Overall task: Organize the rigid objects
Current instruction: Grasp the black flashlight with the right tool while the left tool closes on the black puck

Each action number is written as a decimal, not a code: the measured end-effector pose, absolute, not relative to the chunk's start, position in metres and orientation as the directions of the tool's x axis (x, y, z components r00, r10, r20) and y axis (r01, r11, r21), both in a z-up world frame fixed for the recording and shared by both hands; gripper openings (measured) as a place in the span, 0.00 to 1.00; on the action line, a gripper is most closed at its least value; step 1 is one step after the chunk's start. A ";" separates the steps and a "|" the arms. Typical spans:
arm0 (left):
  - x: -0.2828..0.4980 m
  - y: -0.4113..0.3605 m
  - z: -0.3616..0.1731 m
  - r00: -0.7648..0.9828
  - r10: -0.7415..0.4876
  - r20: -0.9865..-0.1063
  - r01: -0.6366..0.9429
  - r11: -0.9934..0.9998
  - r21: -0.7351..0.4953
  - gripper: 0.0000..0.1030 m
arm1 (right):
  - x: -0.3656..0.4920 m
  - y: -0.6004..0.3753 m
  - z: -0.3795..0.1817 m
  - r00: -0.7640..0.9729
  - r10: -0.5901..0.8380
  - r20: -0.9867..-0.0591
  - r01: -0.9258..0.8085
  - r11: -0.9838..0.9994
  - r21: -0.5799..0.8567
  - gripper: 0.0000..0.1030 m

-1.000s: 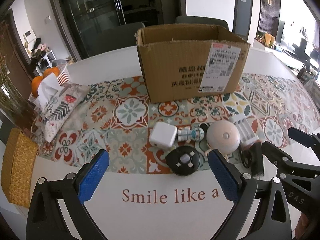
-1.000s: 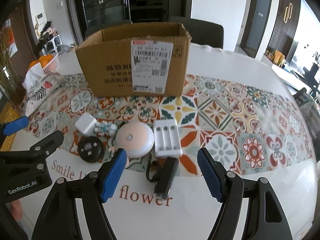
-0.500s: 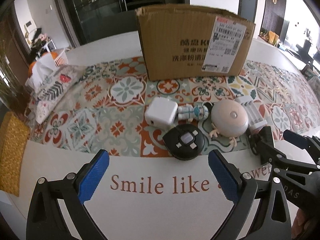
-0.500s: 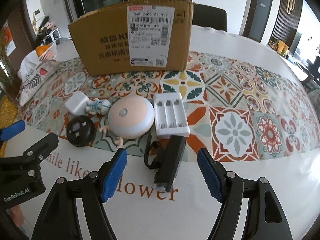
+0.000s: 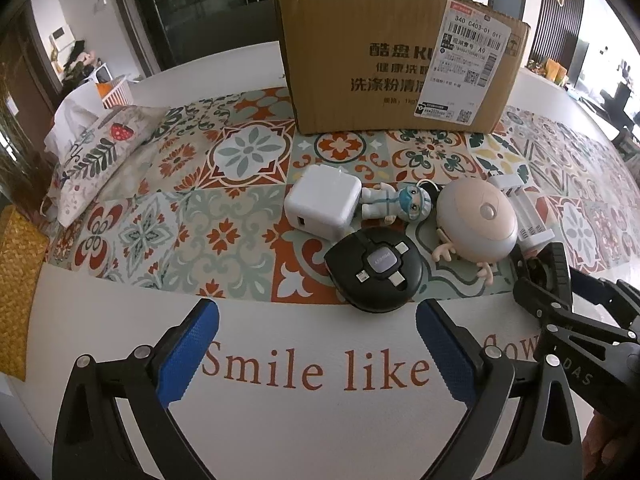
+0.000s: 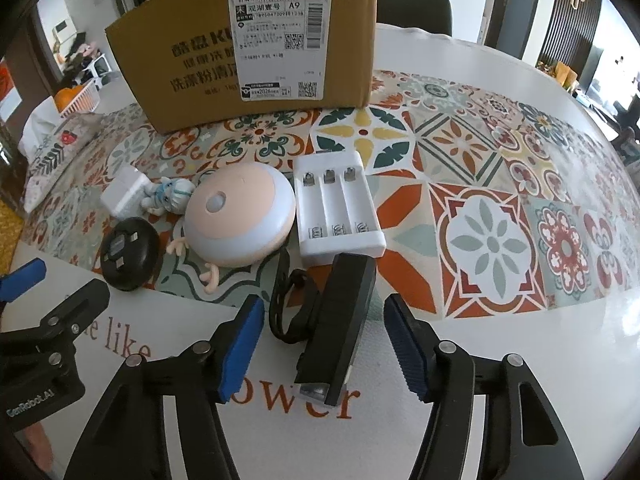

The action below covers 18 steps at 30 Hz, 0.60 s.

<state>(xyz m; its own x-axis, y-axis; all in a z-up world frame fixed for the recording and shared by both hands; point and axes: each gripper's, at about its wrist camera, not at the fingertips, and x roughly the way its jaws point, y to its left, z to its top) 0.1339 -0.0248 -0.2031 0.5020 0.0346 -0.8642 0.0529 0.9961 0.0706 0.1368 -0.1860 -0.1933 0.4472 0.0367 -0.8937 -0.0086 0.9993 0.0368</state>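
The round white bench (image 6: 500,360), covered across its middle by a patterned tile-print cloth, carries everything. Toward its far edge stands the open brown cardboard box (image 6: 192,64) with a white shipping label, in all likelihood where the loose things belong.

Near the front edge, a cluster lies along the border of the cloth. From largest down: a round pink-and-white dome night light (image 6: 240,216) with small feet, a white three-slot battery charger (image 6: 336,204) just beside it, a black rectangular device with a looped black strap (image 6: 340,328) lying partly off the cloth on the bare white margin, a black round cable disc (image 5: 376,272), a white square plug adapter (image 5: 324,208) and a small figurine in a white suit (image 5: 396,200).

The right claw (image 6: 324,344) straddles the black device, its blue pads on either side but not yet touching, and its jaws are closing. To do this well, the pads should meet the long flat sides squarely near the middle of the body, keeping the strap loop outside the left pad so it is not pinched. A firm hold before lifting would matter, since the body is narrow and smooth.

The left claw (image 5: 316,354) hangs wide and empty over the printed lettering, the black disc just beyond it.
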 end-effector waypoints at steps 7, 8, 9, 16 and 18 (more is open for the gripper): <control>0.135 -0.029 -0.206 0.500 0.034 -0.865 0.059 0.996 0.073 0.98 | 0.134 -0.186 -0.195 0.466 0.032 -0.884 -0.012 0.999 0.030 0.45; 0.136 -0.030 -0.207 0.500 0.034 -0.865 0.060 0.995 0.074 0.97 | 0.134 -0.186 -0.196 0.468 0.030 -0.883 -0.012 1.000 0.027 0.45; 0.136 -0.030 -0.207 0.499 0.033 -0.866 0.063 0.995 0.074 0.97 | 0.133 -0.186 -0.195 0.470 0.029 -0.882 -0.013 1.000 0.026 0.42; 0.135 -0.033 -0.205 0.507 0.010 -0.862 0.080 0.995 0.059 0.95 | 0.129 -0.191 -0.190 0.479 0.035 -0.877 -0.011 0.999 0.034 0.39; 0.134 -0.034 -0.201 0.518 0.005 -0.855 0.087 0.994 0.058 0.95 | 0.128 -0.190 -0.186 0.482 0.037 -0.875 -0.017 0.999 0.033 0.39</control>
